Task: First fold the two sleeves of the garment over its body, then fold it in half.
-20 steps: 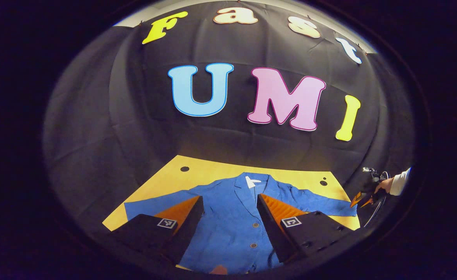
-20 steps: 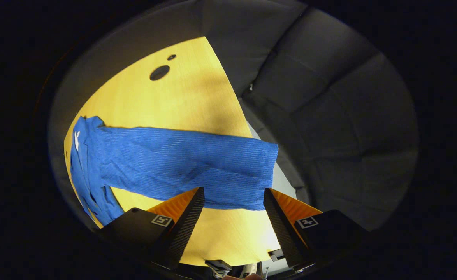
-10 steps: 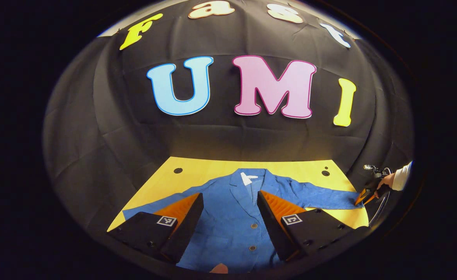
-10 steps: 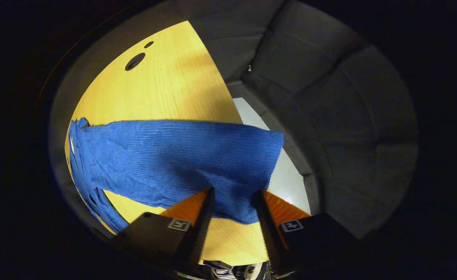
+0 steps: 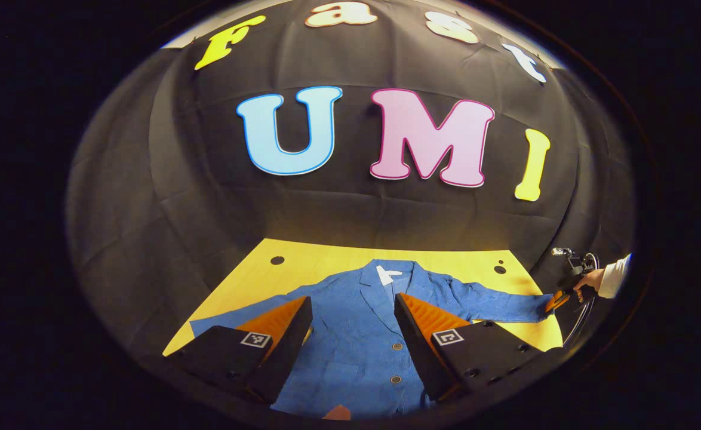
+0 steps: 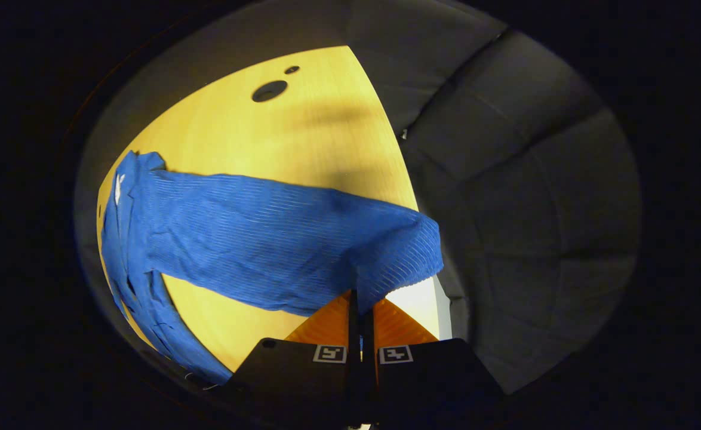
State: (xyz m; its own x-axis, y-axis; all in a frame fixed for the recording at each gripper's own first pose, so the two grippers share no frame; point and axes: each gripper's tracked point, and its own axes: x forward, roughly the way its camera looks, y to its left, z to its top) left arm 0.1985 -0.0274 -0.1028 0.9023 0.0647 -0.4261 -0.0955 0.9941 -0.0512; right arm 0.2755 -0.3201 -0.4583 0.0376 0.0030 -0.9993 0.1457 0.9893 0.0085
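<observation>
A blue buttoned jacket (image 5: pixel 356 334) lies spread face up on the yellow table (image 5: pixel 320 260), both sleeves stretched out sideways. My left gripper (image 5: pixel 350 310) hangs open above the jacket's front, nothing between its fingers. In the right gripper view, the right sleeve (image 6: pixel 267 239) runs across the table and its cuff (image 6: pixel 413 257) is lifted a little; my right gripper (image 6: pixel 360 301) is shut on the cuff's near edge. The left gripper view shows that same gripper (image 5: pixel 559 298) far right at the sleeve's end, held by a hand (image 5: pixel 589 279) in a white sleeve.
Round dark holes (image 5: pixel 277 260) (image 5: pixel 500 269) mark the table's back corners; one hole (image 6: pixel 268 91) shows in the right gripper view. The black cloth wall (image 5: pixel 350 209) closes the back and sides. The table's right edge (image 6: pixel 407 173) runs just behind the cuff.
My right gripper's fingers closed from wide open onto the sleeve cuff, and the cuff now lifts slightly. My left gripper stayed open above the jacket's front, barely shifting.
</observation>
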